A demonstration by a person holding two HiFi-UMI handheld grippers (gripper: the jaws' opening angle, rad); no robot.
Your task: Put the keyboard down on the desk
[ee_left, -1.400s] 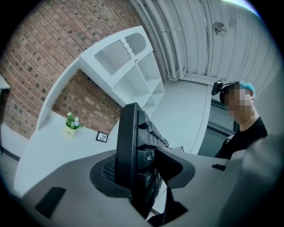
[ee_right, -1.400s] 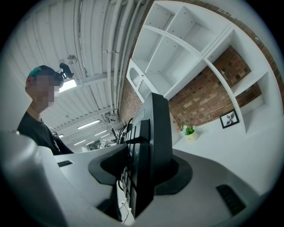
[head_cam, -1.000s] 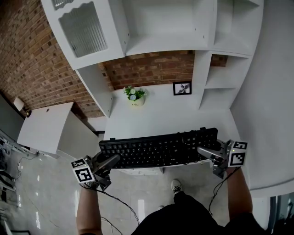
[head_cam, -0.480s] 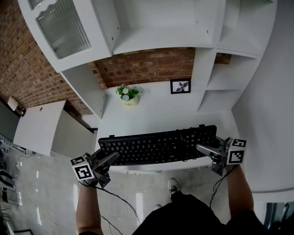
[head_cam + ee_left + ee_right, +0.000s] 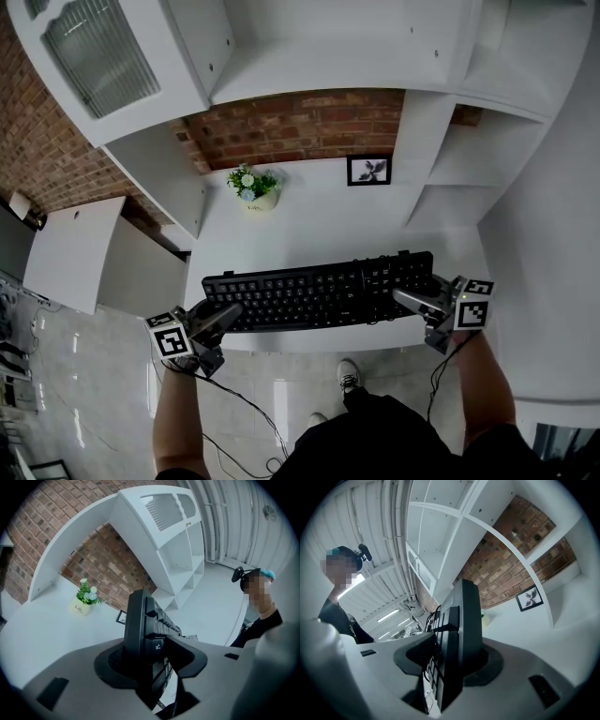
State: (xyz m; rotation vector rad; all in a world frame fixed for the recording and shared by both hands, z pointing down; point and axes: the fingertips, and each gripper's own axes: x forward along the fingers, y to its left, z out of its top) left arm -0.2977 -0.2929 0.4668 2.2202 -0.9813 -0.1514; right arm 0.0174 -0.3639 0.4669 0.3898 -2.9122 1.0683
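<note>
The black keyboard point(image 5: 319, 292) is held level over the front edge of the white desk point(image 5: 319, 234), with the keys facing up. Whether its underside already lies on the desk cannot be told. Its left end is taken between the jaws of the left gripper point(image 5: 217, 319), and its right end between the jaws of the right gripper point(image 5: 411, 300).

In the left gripper view the keyboard is seen edge-on, with one pad against the key side and the other against the underside. These jaws have just been opening a little, yet both pads are seen on the keyboard. In the right gripper view the other end is pinched in the same way.

Well behind the keyboard, a small potted plant point(image 5: 253, 187) and a framed picture point(image 5: 368, 170) are placed by the brick wall point(image 5: 300, 122).
</note>
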